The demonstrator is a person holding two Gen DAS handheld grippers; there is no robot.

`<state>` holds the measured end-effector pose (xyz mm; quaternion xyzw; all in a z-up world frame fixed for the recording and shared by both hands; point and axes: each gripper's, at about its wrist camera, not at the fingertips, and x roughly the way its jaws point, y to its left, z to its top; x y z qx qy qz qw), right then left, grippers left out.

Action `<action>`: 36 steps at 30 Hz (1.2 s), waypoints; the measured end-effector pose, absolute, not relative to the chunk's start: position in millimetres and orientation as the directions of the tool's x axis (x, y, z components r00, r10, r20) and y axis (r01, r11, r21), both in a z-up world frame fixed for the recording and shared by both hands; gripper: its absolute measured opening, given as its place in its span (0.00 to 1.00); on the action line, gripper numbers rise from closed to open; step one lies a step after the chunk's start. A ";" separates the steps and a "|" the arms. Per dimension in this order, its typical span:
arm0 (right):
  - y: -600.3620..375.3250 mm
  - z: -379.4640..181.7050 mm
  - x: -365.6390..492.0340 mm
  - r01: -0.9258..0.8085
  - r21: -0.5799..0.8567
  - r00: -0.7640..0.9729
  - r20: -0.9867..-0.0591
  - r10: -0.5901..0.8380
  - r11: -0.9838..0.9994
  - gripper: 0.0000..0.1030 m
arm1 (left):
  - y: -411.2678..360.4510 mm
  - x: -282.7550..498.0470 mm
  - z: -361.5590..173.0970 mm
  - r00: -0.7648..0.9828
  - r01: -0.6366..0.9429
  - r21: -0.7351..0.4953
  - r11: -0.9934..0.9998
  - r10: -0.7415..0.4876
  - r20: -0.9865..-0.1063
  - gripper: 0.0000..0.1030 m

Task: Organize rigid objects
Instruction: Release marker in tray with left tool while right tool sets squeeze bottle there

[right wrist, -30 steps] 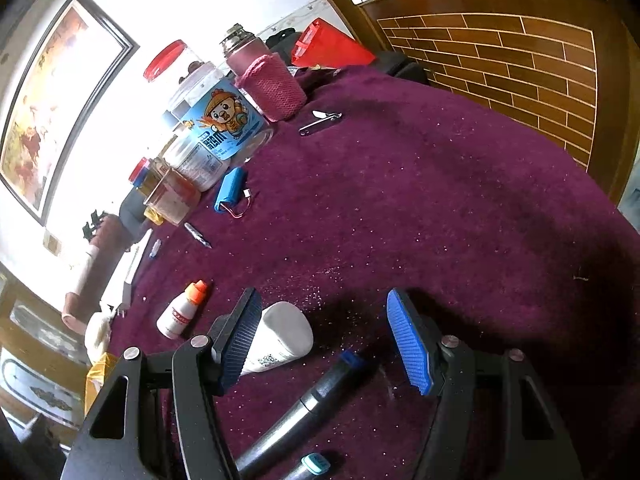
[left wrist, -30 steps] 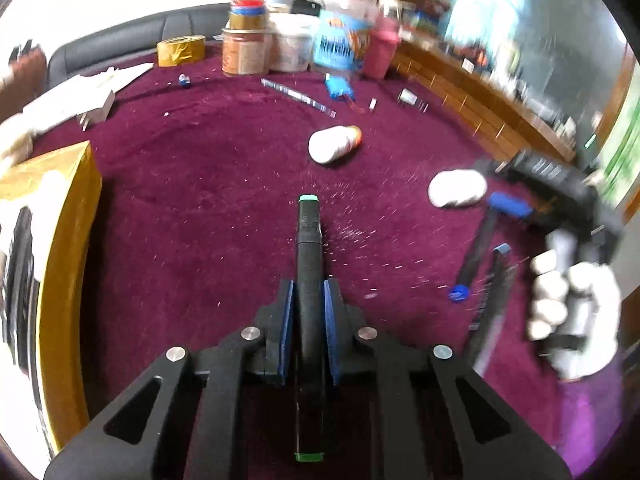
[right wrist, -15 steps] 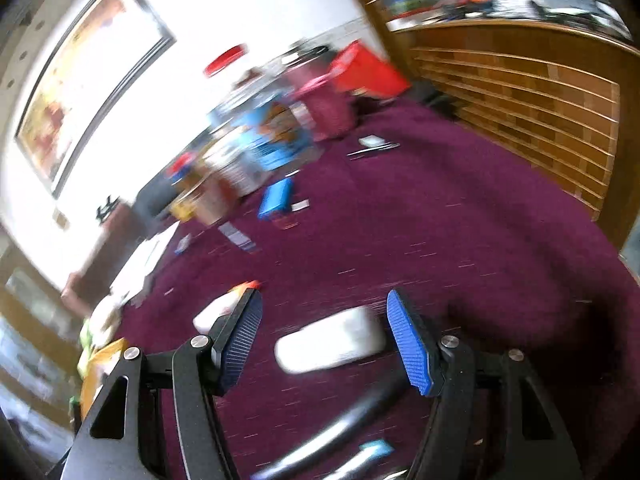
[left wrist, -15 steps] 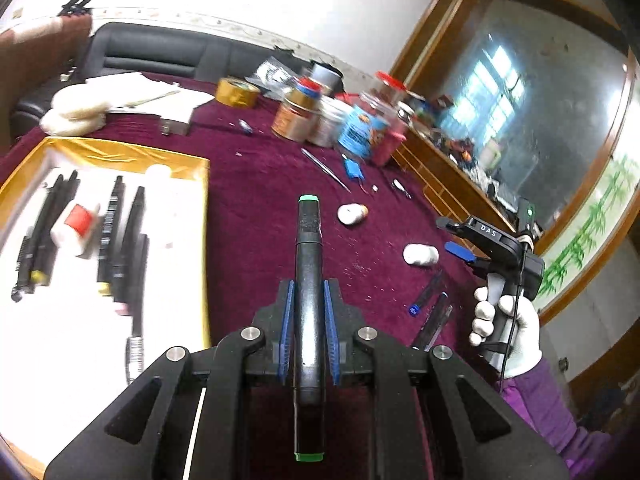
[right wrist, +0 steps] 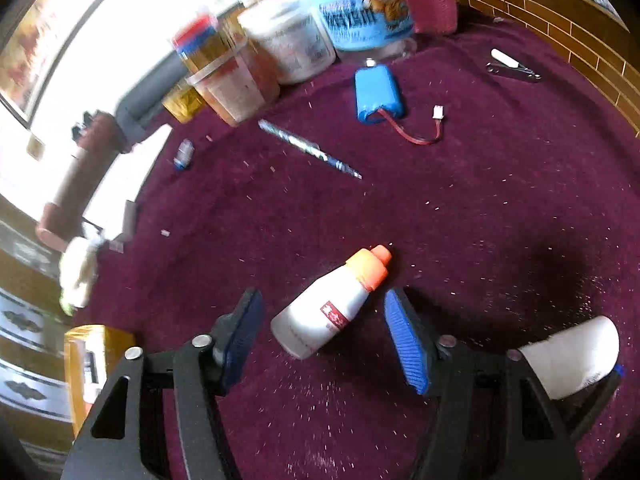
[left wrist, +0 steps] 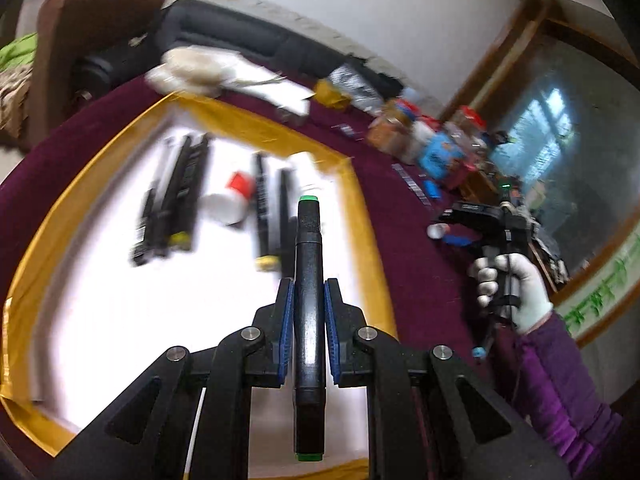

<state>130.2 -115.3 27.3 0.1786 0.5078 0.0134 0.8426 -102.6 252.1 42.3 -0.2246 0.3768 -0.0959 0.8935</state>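
Left tongs (left wrist: 308, 332) are clamped on a black marker with green end caps (left wrist: 309, 280), held lengthwise between the pads and poised above the gold-rimmed tray (left wrist: 368, 216) with its white lining. Right tongs (right wrist: 324, 336) stand about half open, jaws just having been closing, with the white bottle with the orange cap (right wrist: 332, 308) lying on the maroon tabletop (right wrist: 500, 208) between the pads; no pad visibly presses on it. Risks, as judged: the bottle lies askew to the jaws, so closing could roll it or squeeze it out sideways; the marker sticks out far beyond the pads and could knock the pens already laid in the tray; the left view is motion-blurred, so a release now might land crooked. Count in tray, blur permitting: about five dark pens (left wrist: 176, 200), one white bottle with a red cap (left wrist: 230, 202). On the tabletop: one orange-capped bottle, one white cylinder (right wrist: 572, 360) just beside the right tongs, one blue battery pack (right wrist: 376, 92), one drill bit (right wrist: 308, 152), one nail clipper (right wrist: 514, 68), several jars (right wrist: 256, 64) at the back.
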 end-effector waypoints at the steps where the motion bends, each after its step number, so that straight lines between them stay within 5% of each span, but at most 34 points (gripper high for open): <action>1: -111.8 27.4 129.9 0.156 0.288 0.486 -0.855 0.180 0.945 0.33 | 258.9 -101.9 36.6 0.688 -0.023 -0.472 0.881 -0.329 -0.647 0.12; 3: -109.1 25.8 129.6 0.151 0.259 0.485 -0.860 0.157 0.954 0.23 | 264.4 -100.4 28.2 0.666 -0.051 -0.467 0.883 -0.318 -0.675 0.12; 12: -108.5 38.4 98.9 0.083 0.369 0.495 -0.822 0.283 0.926 0.23 | 273.4 -97.8 9.3 0.611 -0.156 -0.433 0.888 -0.258 -0.749 0.18; 20: -55.7 78.9 33.9 -0.151 0.494 0.462 -0.730 0.503 0.856 0.23 | 286.4 -118.8 29.1 0.687 -0.172 -0.468 0.867 -0.235 -0.687 0.39; 27: 39.1 94.3 -24.3 -0.411 0.519 0.283 -0.708 0.646 0.749 0.24 | 307.2 -135.2 39.4 0.735 -0.203 -0.507 0.838 -0.211 -0.644 0.40; 36: 133.2 54.3 -54.9 -0.523 0.462 0.131 -0.787 0.603 0.717 0.24 | 322.0 -141.0 33.1 0.742 -0.202 -0.544 0.815 -0.235 -0.628 0.42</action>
